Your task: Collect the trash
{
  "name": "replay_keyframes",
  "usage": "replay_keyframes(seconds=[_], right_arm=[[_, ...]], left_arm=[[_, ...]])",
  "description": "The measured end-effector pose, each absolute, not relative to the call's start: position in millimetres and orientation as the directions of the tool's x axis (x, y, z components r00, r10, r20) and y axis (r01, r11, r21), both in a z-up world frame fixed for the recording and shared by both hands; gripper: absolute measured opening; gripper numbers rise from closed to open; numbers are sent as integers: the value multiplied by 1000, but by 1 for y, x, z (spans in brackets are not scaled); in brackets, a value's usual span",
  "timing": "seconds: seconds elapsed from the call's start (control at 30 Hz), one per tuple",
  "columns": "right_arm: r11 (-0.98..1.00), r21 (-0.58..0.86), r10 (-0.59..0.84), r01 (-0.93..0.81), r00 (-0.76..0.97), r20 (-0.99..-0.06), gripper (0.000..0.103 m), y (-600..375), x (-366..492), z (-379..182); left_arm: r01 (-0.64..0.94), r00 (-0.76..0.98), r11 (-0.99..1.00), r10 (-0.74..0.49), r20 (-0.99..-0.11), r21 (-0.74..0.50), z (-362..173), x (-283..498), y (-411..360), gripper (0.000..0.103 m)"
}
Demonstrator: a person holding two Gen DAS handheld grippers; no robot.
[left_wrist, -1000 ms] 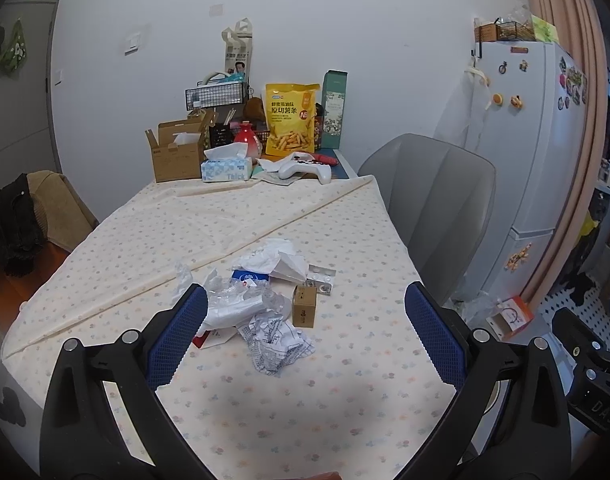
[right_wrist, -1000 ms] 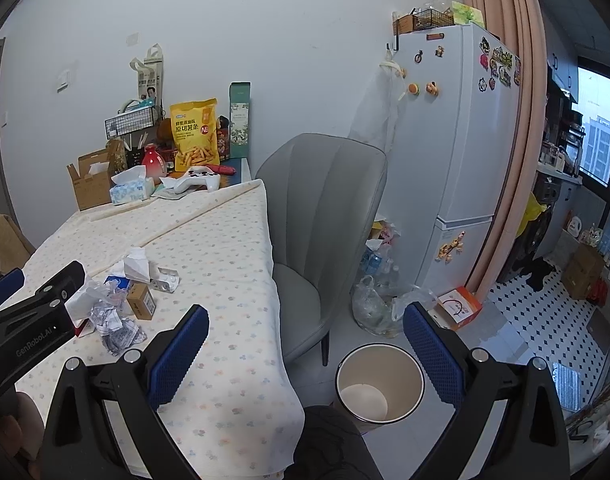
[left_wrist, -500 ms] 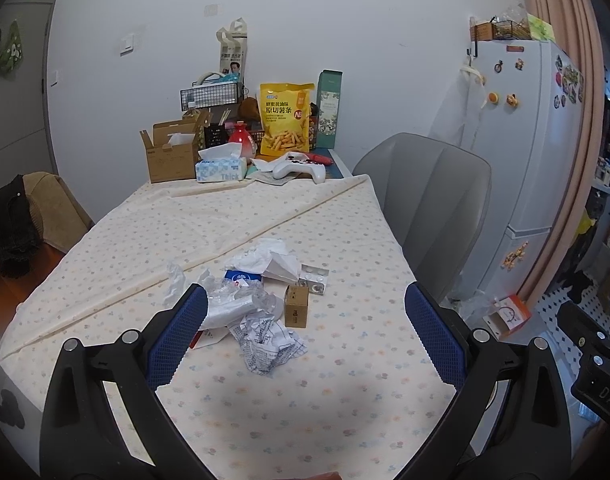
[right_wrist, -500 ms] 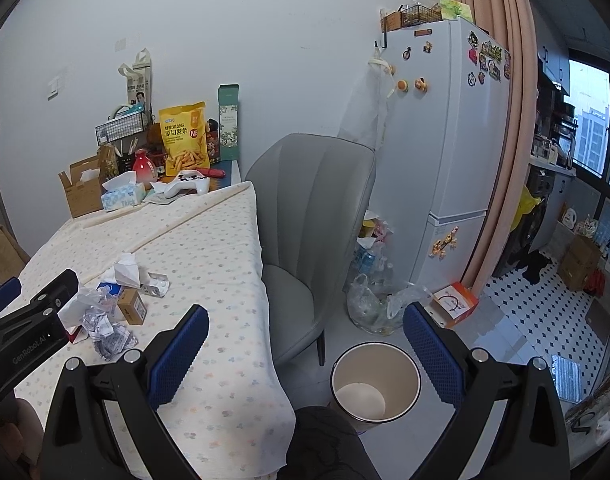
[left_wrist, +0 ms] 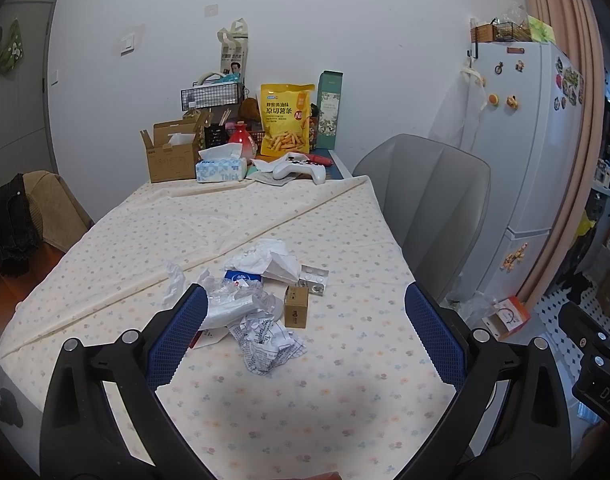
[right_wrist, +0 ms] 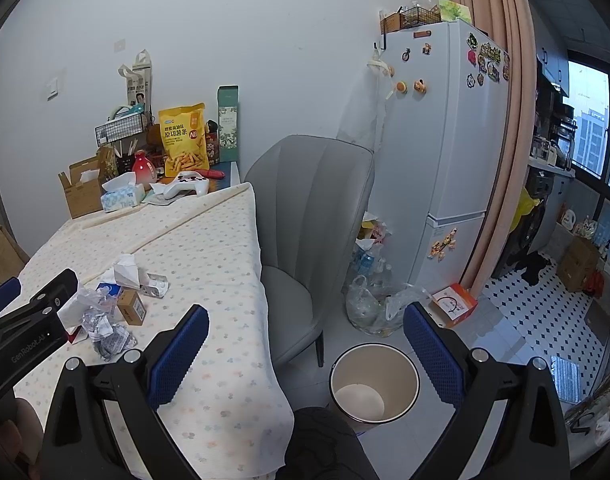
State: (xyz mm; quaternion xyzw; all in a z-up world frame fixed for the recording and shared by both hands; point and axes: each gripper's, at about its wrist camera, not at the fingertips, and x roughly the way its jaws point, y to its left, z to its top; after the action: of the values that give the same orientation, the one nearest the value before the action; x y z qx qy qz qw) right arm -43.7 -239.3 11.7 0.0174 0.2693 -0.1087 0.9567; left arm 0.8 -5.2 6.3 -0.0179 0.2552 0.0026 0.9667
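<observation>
A heap of trash lies on the flowered tablecloth (left_wrist: pixel 305 400): crumpled printed paper (left_wrist: pixel 267 344), clear plastic wrap (left_wrist: pixel 229 304), white tissue (left_wrist: pixel 271 260), a small brown box (left_wrist: pixel 296 306) and a blister pack (left_wrist: pixel 315 276). My left gripper (left_wrist: pixel 305 332) hovers open just short of the heap, nothing between its blue pads. The same heap (right_wrist: pixel 109 300) shows at the left of the right wrist view. My right gripper (right_wrist: pixel 305 354) is open and empty beside the table, above the floor. A round bin (right_wrist: pixel 375 382) stands on the floor below it.
A grey chair (right_wrist: pixel 309 216) stands against the table's right side. Snack bag (left_wrist: pixel 285 120), tissue box (left_wrist: pixel 221 168), game controller (left_wrist: pixel 301 168) and cardboard box (left_wrist: pixel 171 156) crowd the far table end. Fridge (right_wrist: pixel 445 152), plastic bags (right_wrist: pixel 377 304) and an orange box (right_wrist: pixel 453 304) sit beyond the bin.
Both views have shifted slightly. The left gripper has drawn a bit closer to the trash heap; the right gripper has drifted right and down toward the bin. Both stay open.
</observation>
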Motion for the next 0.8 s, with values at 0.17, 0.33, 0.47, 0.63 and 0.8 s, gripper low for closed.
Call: replay_keyframes(seconds=[0.17, 0.33, 0.47, 0.63, 0.8], right_arm=[[977, -24, -193, 211, 833, -519, 95, -236, -45, 13], [979, -26, -188, 204, 834, -519, 96, -234, -45, 15], [980, -28, -184, 198, 835, -518, 95, -231, -46, 15], [981, -26, -177, 192, 837, -518, 96, -229, -46, 14], [984, -26, -165, 177, 840, -516, 96, -226, -44, 13]], left_arm=[[-15, 870, 999, -4, -493, -34, 7, 0, -6, 98], [-15, 870, 999, -4, -492, -34, 7, 0, -5, 98], [-17, 869, 999, -4, -495, -38, 5, 1, -3, 98], [-23, 871, 999, 0, -492, -42, 4, 1, 0, 98], [-39, 870, 998, 12, -492, -44, 2, 3, 4, 98]])
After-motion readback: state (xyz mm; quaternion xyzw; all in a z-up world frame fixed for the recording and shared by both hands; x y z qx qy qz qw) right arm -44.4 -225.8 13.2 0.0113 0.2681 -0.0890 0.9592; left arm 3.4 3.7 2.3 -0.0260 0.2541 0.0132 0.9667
